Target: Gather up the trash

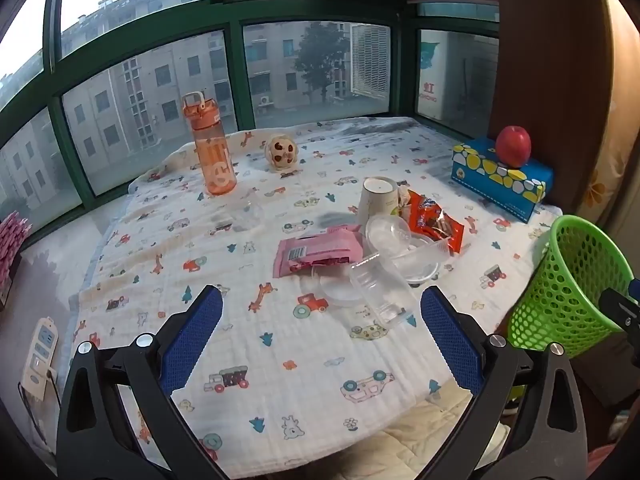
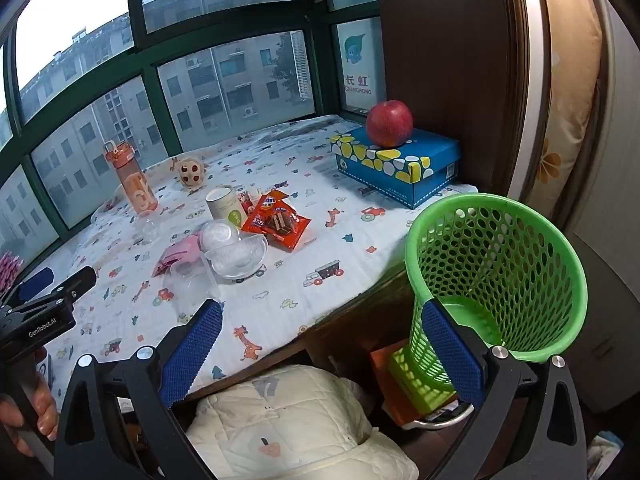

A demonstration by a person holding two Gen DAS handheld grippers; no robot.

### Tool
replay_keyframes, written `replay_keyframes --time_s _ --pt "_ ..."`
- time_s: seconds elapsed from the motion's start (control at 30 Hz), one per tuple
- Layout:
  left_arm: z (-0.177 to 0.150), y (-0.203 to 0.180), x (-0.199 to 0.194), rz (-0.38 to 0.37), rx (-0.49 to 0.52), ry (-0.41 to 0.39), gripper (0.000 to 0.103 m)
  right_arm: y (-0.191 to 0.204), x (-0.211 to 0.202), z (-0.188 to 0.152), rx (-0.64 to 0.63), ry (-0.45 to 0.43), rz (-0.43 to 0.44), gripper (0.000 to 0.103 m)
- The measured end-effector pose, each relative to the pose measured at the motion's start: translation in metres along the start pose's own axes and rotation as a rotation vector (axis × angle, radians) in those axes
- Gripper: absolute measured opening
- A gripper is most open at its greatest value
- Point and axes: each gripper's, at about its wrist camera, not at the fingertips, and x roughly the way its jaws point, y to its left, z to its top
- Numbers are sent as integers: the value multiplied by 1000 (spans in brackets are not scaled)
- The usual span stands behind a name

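Hovering at lower frame: left tool (image 1: 322,308), spread, empty; right tool (image 2: 322,320), spread, empty. Trash at table (image 1: 280,380) centre: pink wrapper (image 1: 318,252), clear containers (image 1: 404,248), paper cup (image 1: 378,200), red wrapper (image 1: 434,218). Green basket (image 2: 496,272), right edge.

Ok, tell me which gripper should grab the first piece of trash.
Left. The left gripper is open, facing the clear plastic cup; the right gripper points off the table edge beside the green basket.
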Motion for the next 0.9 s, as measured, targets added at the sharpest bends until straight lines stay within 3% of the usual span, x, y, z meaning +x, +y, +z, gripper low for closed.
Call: replay_keyframes --time_s 0.9 --pt "-1 -2 1 -5 -13 0 98 -2 0 -2 4 8 5 97"
